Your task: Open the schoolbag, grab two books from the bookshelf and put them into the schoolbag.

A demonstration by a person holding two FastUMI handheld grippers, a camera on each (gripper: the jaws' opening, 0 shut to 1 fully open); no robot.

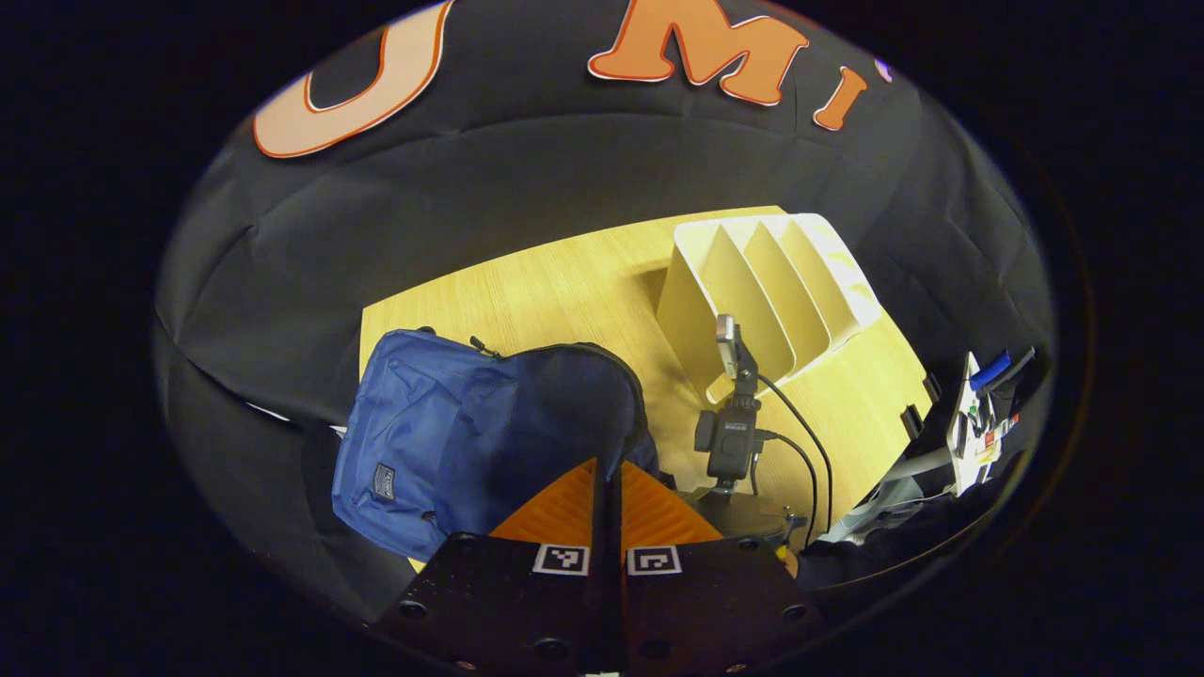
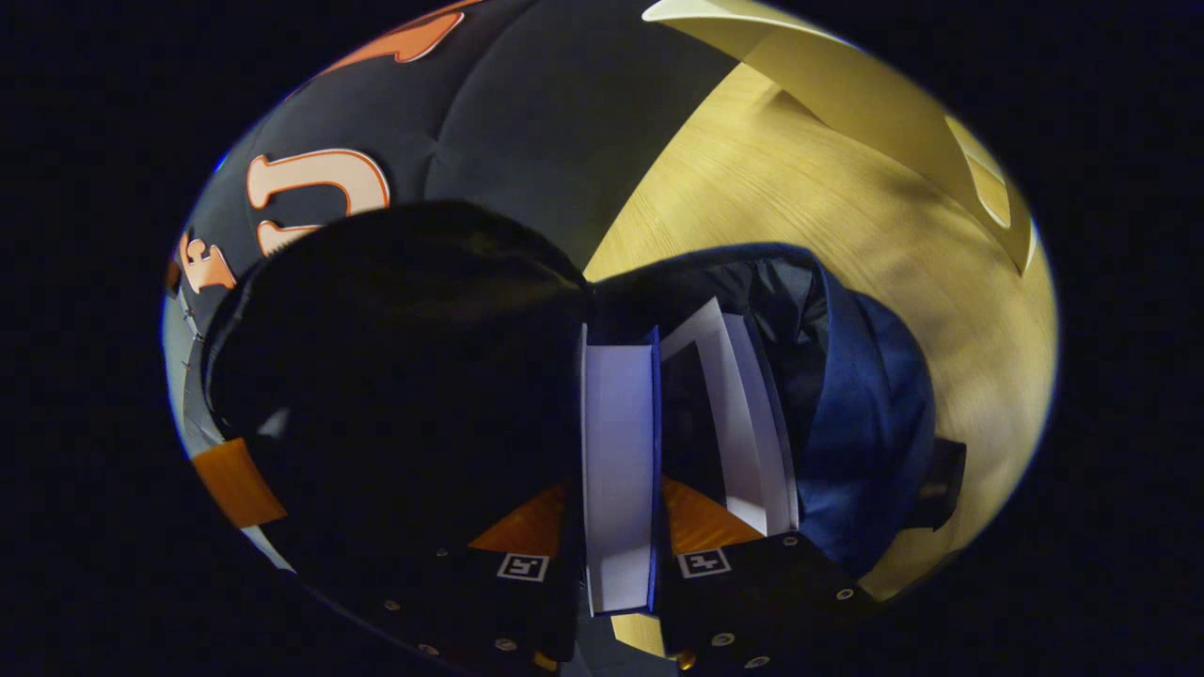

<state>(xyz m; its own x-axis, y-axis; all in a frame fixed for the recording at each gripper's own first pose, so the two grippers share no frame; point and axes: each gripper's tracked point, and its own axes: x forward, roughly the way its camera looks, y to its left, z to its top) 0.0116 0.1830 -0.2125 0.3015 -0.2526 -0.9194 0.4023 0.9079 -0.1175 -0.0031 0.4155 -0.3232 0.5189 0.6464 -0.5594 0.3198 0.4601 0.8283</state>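
Right gripper [image 2: 616, 527] is clamped on 1 book [image 2: 618, 451], page edges up, at the open mouth of the schoolbag [image 2: 865, 423]; a second book [image 2: 743, 423] already stands inside, seen from the right gripper view. Left gripper [image 1: 607, 512] has its fingers closed together, empty, above the blue bag on the table [image 1: 564, 291]. The left gripper view adds the bookshelf [image 1: 762, 291] near the bag, its slots bare, and a camera on a stand [image 1: 729, 432] just beside it
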